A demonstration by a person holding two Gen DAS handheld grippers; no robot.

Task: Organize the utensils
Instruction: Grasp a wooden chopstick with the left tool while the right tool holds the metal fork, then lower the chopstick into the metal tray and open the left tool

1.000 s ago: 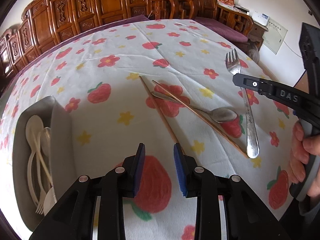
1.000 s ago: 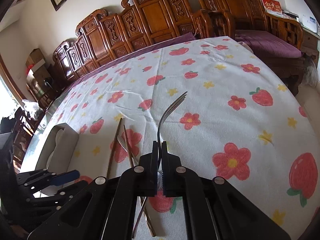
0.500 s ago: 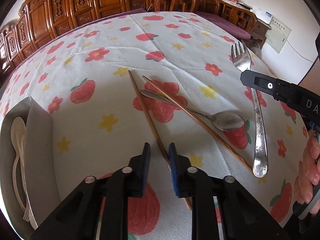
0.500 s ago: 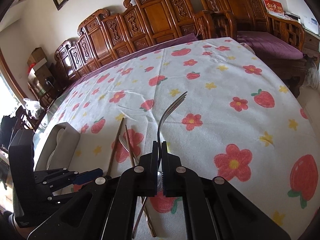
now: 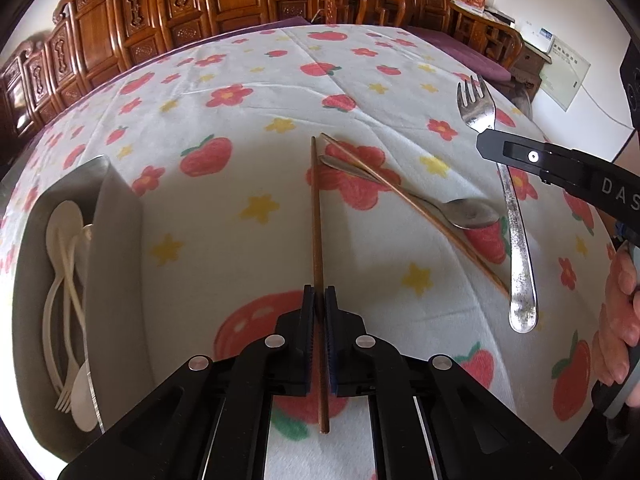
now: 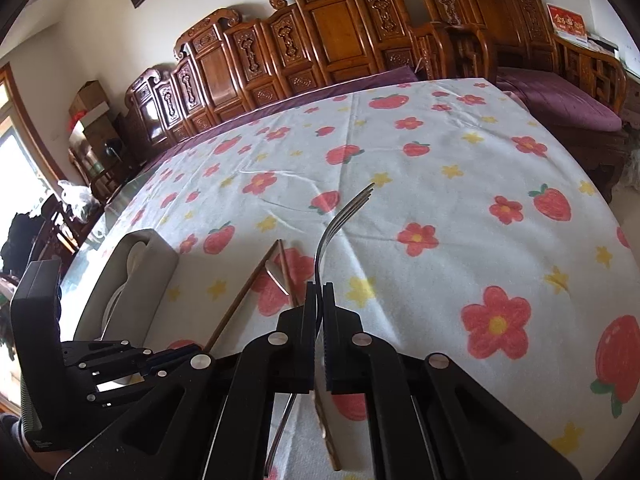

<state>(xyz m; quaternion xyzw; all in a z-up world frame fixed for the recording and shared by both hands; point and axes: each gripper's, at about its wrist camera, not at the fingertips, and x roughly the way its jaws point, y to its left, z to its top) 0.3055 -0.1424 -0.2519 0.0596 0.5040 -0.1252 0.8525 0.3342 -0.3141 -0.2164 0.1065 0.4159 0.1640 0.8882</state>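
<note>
Left wrist: left gripper (image 5: 319, 300) has just been closing and now pinches one wooden chopstick (image 5: 317, 216) near its lower end. Thin, stiff, light; an end grip will lever, so lift slowly. On the cloth: second chopstick (image 5: 416, 210), one metal spoon (image 5: 464, 213). Tray (image 5: 116, 240) holds white plastic cutlery, count unclear.

Right wrist: right gripper (image 6: 319, 300) clamped on one metal fork (image 6: 340, 228) mid-handle, slippery.

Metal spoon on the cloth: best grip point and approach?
Grip the spoon at its bowl end, from above, jaws across it. Its handle lies under the second chopstick, which crosses it, so mid-handle is blocked; the bowl sits clear beside the fork.
</note>
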